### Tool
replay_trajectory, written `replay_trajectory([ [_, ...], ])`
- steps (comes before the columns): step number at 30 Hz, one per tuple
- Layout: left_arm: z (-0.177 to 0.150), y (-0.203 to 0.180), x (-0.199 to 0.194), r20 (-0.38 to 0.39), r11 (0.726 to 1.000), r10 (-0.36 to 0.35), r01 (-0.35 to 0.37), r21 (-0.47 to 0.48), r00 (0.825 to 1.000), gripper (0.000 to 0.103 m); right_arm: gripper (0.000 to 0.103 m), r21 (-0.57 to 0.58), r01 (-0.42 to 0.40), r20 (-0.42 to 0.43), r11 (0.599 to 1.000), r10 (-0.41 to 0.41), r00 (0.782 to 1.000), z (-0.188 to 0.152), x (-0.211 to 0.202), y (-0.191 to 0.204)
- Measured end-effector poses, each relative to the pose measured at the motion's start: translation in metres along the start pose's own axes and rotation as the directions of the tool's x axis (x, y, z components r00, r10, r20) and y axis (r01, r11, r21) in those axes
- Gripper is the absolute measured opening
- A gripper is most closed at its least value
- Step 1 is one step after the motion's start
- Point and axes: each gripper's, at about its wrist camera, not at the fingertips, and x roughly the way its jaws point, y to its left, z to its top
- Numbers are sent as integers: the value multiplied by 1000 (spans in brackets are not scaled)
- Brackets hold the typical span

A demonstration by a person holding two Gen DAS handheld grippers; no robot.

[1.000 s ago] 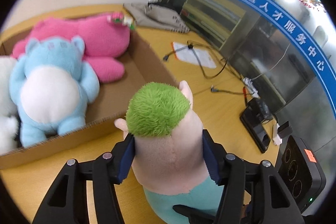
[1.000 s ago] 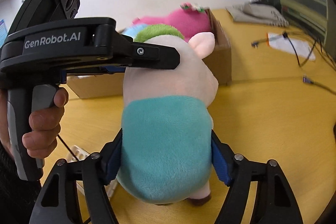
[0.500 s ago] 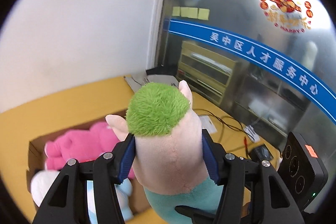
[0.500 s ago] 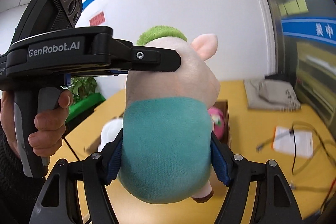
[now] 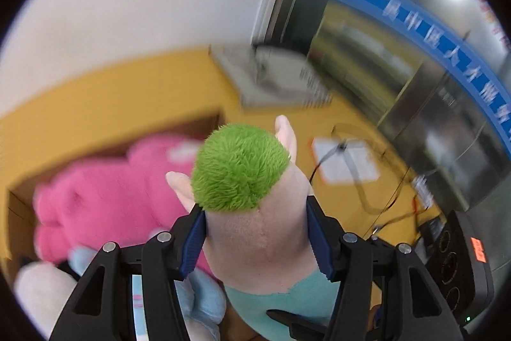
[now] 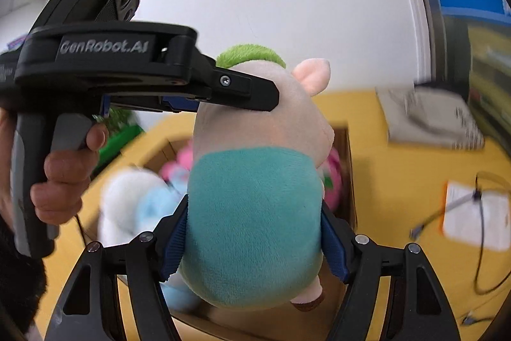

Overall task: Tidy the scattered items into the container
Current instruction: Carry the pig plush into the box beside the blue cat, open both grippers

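A plush pig (image 5: 255,213) with green hair and a teal shirt is held by both grippers in the air above the cardboard box (image 6: 346,168). My left gripper (image 5: 255,238) is shut on its head. My right gripper (image 6: 252,245) is shut on its teal body (image 6: 252,213). The left gripper also shows in the right wrist view (image 6: 179,91), clamped on the head from the left. Inside the box lie a pink plush (image 5: 105,194), a light blue plush (image 6: 153,210) and a white plush (image 6: 121,200).
The box (image 5: 38,181) sits on a yellow table (image 5: 95,107). A grey folded cloth (image 5: 271,79) lies at the back right, a paper with cables (image 5: 345,162) to the right, and a black device (image 5: 431,229) near the glass wall.
Both grippers, still holding the pig, have tilted down and moved over the box; the toys inside it fill more of both views than half a second ago.
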Motion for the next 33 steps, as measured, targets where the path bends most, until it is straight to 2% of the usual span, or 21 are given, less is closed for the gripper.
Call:
replay_trajectory([
  [1,-9,3,19,-48,1000,-5,5,-11,999,58,77,14,6,-38,1000,-5,999,-10,8,-4],
  [4,-30,-1,47,-125,1000,5,-3,18,992,60,78,59,13,-142,998,-5,990,-38,21,-17],
  [8,-38,-3,60,-138,1000,-15,17,16,990,61,79,35,37,-198,999,-29,980,-45,10,-12],
  [10,-39,-9,63,-135,999,14,-8,48,991,61,84,12,66,-203,998,-62,977,-43,-2,-10],
  [12,-41,-14,69,-129,998,33,-25,66,991,62,83,-26,111,-181,993,-114,977,-38,-23,-8],
  [14,-43,-16,74,-125,997,40,-31,76,991,63,83,-26,116,-165,993,-119,979,-33,-39,-7],
  [15,-41,-17,78,-127,996,40,-30,78,991,63,83,-22,110,-168,994,-112,979,-33,-42,-7],
  [16,-41,-18,81,-131,997,39,-29,78,991,65,76,-35,116,-180,993,-120,976,-33,-40,-2],
  [17,-40,-18,84,-137,997,37,-28,70,990,65,67,-65,132,-204,989,-142,969,-37,-36,10],
  [19,-38,-18,87,-138,998,36,-30,50,990,69,63,-109,154,-283,982,-179,942,-49,-19,16],
  [20,-39,-18,84,-126,999,36,-32,31,991,70,63,-97,151,-300,984,-174,938,-55,-12,15],
  [22,-42,-17,73,-104,999,35,-33,13,994,71,66,-50,153,-286,987,-161,945,-59,-15,11],
  [24,-44,-11,49,-74,1000,3,-5,-23,997,72,71,-36,151,-282,988,-155,947,-63,-20,12],
  [26,-51,5,16,-40,994,-67,63,-86,997,70,76,-52,155,-281,986,-164,946,-64,-21,14],
  [28,-72,23,-24,26,986,-124,126,-108,992,70,78,-88,186,-276,979,-203,939,-65,-21,22],
  [30,-104,46,-59,63,991,-68,75,-113,996,70,79,-91,212,-263,973,-229,937,-66,-20,23],
  [31,-126,63,-75,68,992,5,4,-128,998,70,81,-86,218,-259,972,-233,937,-66,-20,24],
  [33,-161,93,-94,48,978,134,-125,-168,990,70,87,-86,229,-250,970,-244,937,-66,-20,28],
])
